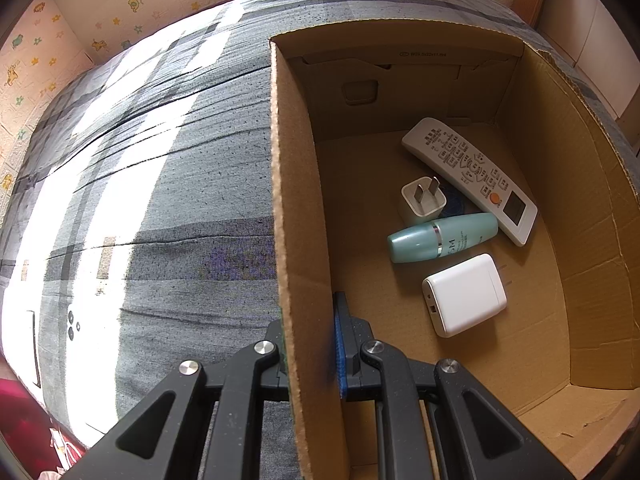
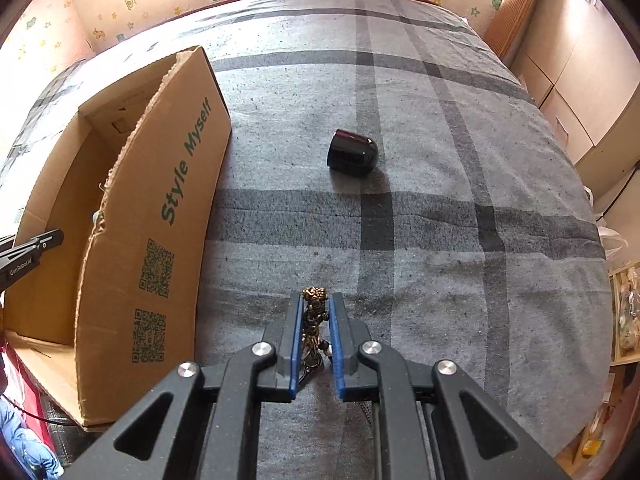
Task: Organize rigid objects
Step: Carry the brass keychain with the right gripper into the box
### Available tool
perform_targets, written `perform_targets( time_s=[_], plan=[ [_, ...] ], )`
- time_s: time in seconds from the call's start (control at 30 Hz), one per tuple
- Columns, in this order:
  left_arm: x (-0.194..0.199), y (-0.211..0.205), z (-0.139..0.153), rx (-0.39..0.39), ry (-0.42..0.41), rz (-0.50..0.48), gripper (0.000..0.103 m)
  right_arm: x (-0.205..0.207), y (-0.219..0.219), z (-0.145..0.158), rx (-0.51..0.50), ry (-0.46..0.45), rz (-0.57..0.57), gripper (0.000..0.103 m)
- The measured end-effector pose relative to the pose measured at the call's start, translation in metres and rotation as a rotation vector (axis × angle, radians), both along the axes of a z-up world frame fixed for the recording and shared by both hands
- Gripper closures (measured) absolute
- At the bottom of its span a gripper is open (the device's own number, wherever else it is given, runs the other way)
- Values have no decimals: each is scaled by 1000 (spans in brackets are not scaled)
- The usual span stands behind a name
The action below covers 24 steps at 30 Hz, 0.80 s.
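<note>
Both grippers, left gripper and right gripper, were matte black linkages with silver rivets and blue pads (white "GenRobot.AI" lettering on one).

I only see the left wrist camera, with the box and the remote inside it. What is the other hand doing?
Observer: The right gripper is shut on a small bronze-coloured figurine, over the bedspread beside the box.
Operator: Is anything else left outside the box?
Observer: Yes, one black rounded object lies on the bedspread, farther away than the figurine.
Operator: Does the box have writing?
Observer: Its outer side says "Style Myself" in green, with two QR codes below.
</note>
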<state>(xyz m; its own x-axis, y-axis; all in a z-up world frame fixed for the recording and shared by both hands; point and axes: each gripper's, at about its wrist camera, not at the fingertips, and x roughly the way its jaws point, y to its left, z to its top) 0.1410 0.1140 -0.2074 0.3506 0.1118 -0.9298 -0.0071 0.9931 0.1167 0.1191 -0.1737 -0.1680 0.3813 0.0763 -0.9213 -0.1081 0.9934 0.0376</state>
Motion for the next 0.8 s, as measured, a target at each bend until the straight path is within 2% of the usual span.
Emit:
perform_targets(
  time_s=[0.8],
  plan=[
    [0, 2, 0, -5, 1, 1, 90, 8, 16, 102, 1, -196, 56, 91]
  ],
)
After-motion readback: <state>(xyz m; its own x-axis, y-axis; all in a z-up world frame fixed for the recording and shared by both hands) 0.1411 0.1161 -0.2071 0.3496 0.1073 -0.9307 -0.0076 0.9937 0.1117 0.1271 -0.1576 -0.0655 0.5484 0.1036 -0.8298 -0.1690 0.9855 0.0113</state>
